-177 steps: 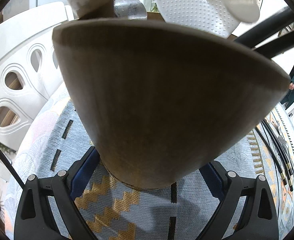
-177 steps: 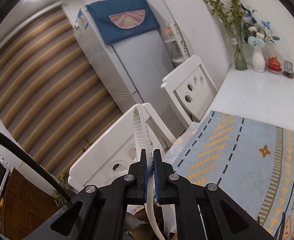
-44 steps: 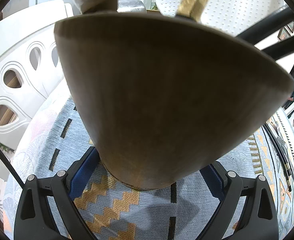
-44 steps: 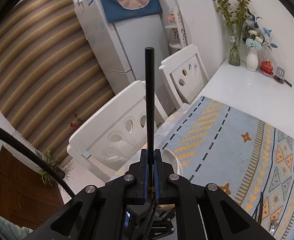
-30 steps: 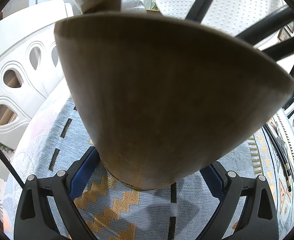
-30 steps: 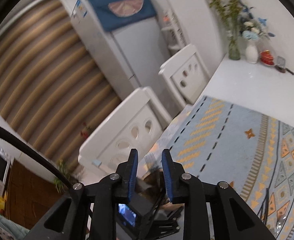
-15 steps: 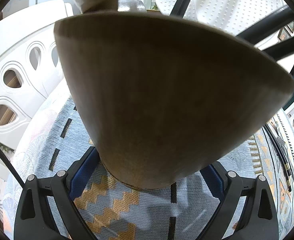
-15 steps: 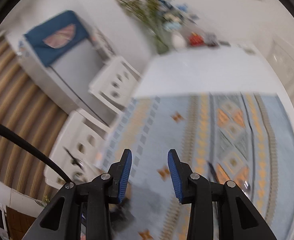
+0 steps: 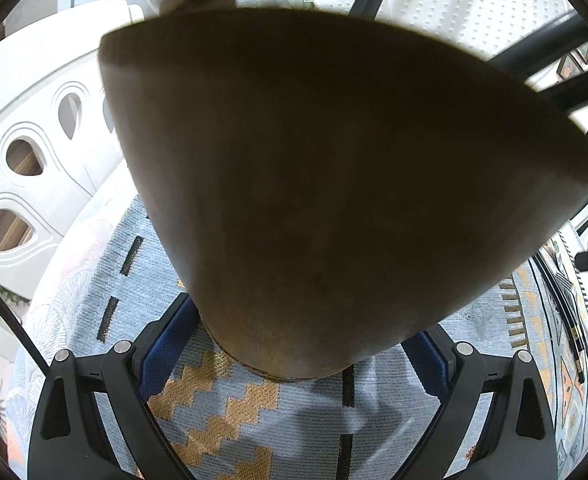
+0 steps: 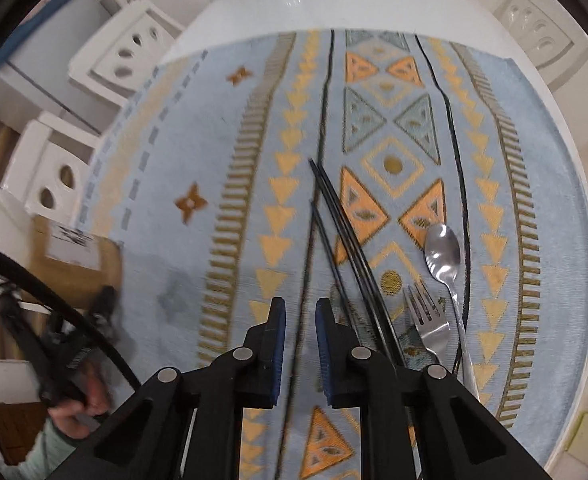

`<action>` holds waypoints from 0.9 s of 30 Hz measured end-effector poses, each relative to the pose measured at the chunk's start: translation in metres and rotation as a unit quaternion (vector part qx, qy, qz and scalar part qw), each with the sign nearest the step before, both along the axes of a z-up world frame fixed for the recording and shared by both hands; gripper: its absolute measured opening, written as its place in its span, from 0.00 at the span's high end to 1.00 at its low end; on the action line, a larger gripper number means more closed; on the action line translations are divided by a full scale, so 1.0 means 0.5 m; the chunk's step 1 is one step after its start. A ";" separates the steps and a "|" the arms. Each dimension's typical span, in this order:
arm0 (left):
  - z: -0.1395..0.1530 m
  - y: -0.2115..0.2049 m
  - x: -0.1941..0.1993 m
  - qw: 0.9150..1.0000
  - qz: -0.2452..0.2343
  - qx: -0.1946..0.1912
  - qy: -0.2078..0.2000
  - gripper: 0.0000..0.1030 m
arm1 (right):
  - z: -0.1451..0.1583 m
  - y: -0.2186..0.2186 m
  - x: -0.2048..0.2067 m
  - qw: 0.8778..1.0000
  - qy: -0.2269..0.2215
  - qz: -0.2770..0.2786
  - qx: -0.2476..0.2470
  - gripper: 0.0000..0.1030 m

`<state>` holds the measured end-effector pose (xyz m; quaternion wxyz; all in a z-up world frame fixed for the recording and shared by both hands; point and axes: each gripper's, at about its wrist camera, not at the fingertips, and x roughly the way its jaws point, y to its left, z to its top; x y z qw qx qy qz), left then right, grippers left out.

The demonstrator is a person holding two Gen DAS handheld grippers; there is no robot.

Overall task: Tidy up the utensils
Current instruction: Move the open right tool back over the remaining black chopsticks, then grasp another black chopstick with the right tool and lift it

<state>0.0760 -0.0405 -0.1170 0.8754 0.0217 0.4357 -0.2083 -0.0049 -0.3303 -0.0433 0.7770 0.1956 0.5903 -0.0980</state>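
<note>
Two tongs are in use, one in each hand. The left tongs (image 9: 297, 364) stand wide, their blue pads pressed on either side of the base of a brown wooden holder (image 9: 333, 184) that fills most of the left wrist view. White dotted utensil heads (image 9: 473, 4) and dark handles (image 9: 541, 44) rise from it at the top of the frame.

The right tongs (image 10: 298, 344) point steeply down at the desk (image 10: 333, 4); their jaws have just been closing, a narrow gap remains, and nothing is between them. Just right of them, in the lower middle of the frame, lie black chopsticks (image 10: 341, 236), slanting toward the centre. Further right are a fork (image 10: 429, 320) and a spoon (image 10: 443, 256), side by side, bowl and tines toward the top of the frame.

All rest on a pale blue cloth (image 10: 198, 152) with orange triangles, diamonds and dark lines, which covers most of the white desk. At the left edge of the right wrist view a hand (image 10: 78, 404) grips a black handle beside the holder (image 10: 78, 256). White chairs (image 10: 126, 56) with teardrop cut-outs stand around the desk. The right view is slightly blurred.
</note>
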 end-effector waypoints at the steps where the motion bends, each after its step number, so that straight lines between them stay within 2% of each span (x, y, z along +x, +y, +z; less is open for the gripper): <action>1: 0.000 0.000 0.000 1.000 0.000 0.000 0.000 0.06 | -0.013 -0.002 0.001 1.000 0.006 0.001 -0.002 0.87; 12: -0.001 0.001 0.001 1.000 0.000 0.000 0.000 0.06 | -0.104 -0.033 0.021 0.998 0.064 0.017 -0.015 0.87; 21: -0.006 0.000 0.004 1.000 0.000 0.001 0.000 0.06 | -0.116 -0.003 0.064 0.992 0.087 0.072 -0.052 0.87; 23: -0.006 -0.002 0.004 1.000 0.000 0.001 0.000 0.06 | -0.113 0.013 0.066 0.991 0.082 0.088 -0.063 0.94; 25: -0.006 -0.001 0.004 1.000 0.000 0.001 0.000 0.06 | -0.112 0.024 0.066 0.991 0.078 0.087 -0.068 0.95; 27: -0.006 -0.001 0.004 1.000 0.000 0.001 0.000 0.06 | -0.107 0.034 0.063 0.993 0.066 0.079 -0.050 0.95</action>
